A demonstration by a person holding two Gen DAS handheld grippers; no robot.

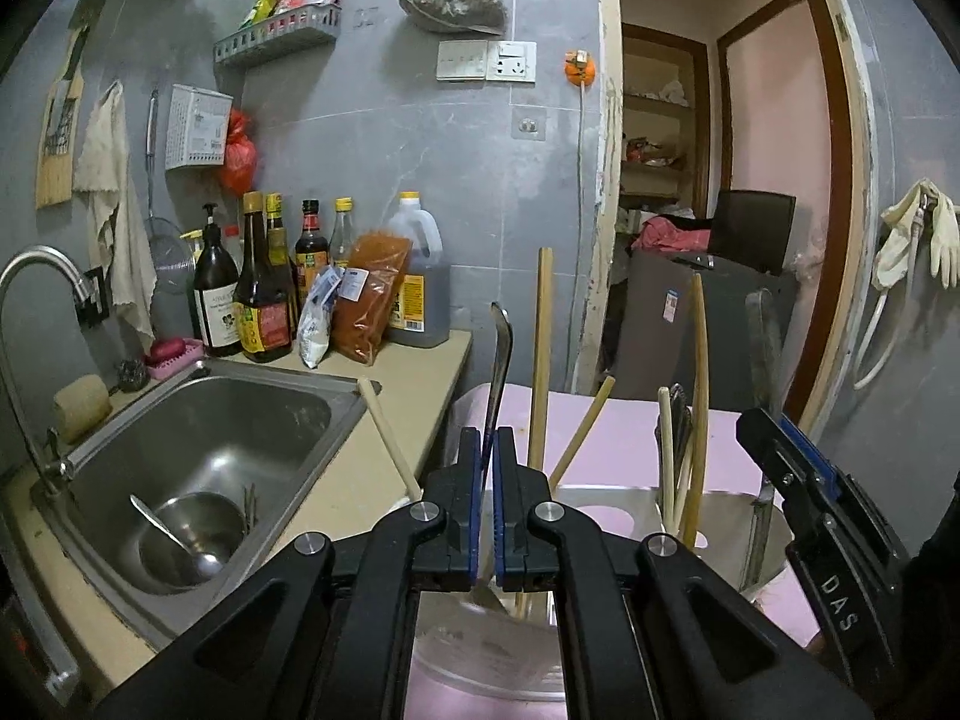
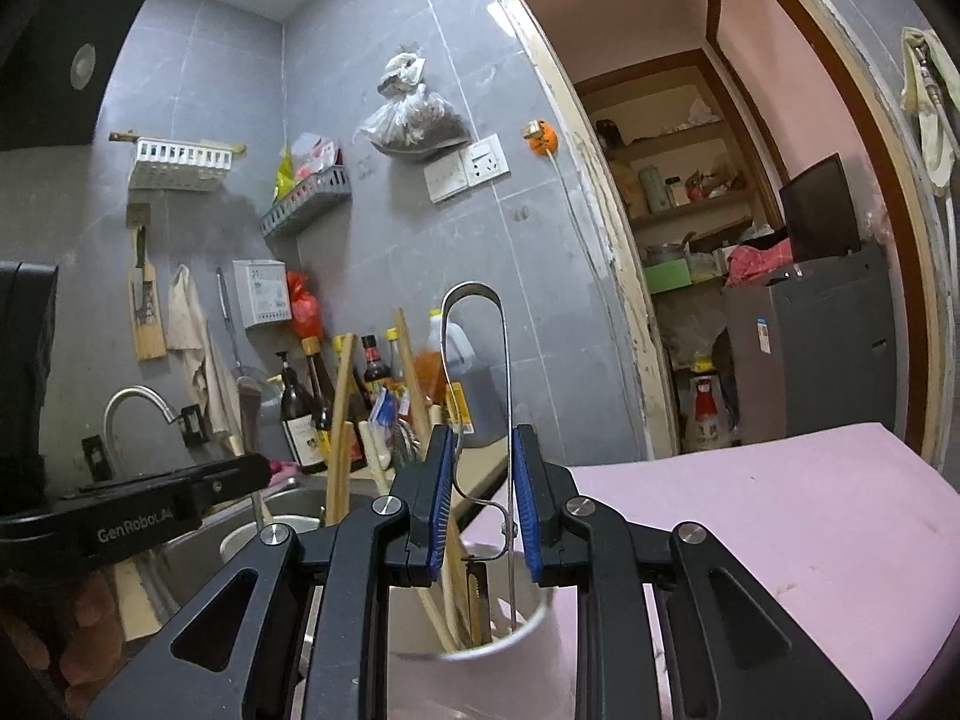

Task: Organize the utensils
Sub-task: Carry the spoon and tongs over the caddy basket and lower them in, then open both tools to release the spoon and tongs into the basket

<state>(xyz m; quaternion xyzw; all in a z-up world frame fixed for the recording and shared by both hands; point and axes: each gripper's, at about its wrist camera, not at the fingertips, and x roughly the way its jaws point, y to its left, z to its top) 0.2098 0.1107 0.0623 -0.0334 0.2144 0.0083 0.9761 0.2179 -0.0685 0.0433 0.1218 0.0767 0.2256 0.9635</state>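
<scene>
My left gripper (image 1: 489, 450) is shut on the metal handle of a utensil (image 1: 498, 354) that stands upright over a steel utensil holder (image 1: 606, 498). Wooden chopsticks and spoons (image 1: 543, 360) stand in that holder. My right gripper (image 2: 482, 483) is open around the looped metal handle of a utensil (image 2: 474, 312) that stands in the holder's round cup (image 2: 528, 630); its pads are apart from the wire. The right gripper also shows at the right in the left wrist view (image 1: 798, 462), and the left gripper shows at the left in the right wrist view (image 2: 180, 486).
The holder stands on a pink surface (image 2: 750, 516) beside a beige counter (image 1: 372, 420). A steel sink (image 1: 198, 438) holds a bowl with a ladle (image 1: 186, 534). Sauce bottles (image 1: 264, 294) and bags stand at the wall. A doorway (image 1: 720, 210) opens on the right.
</scene>
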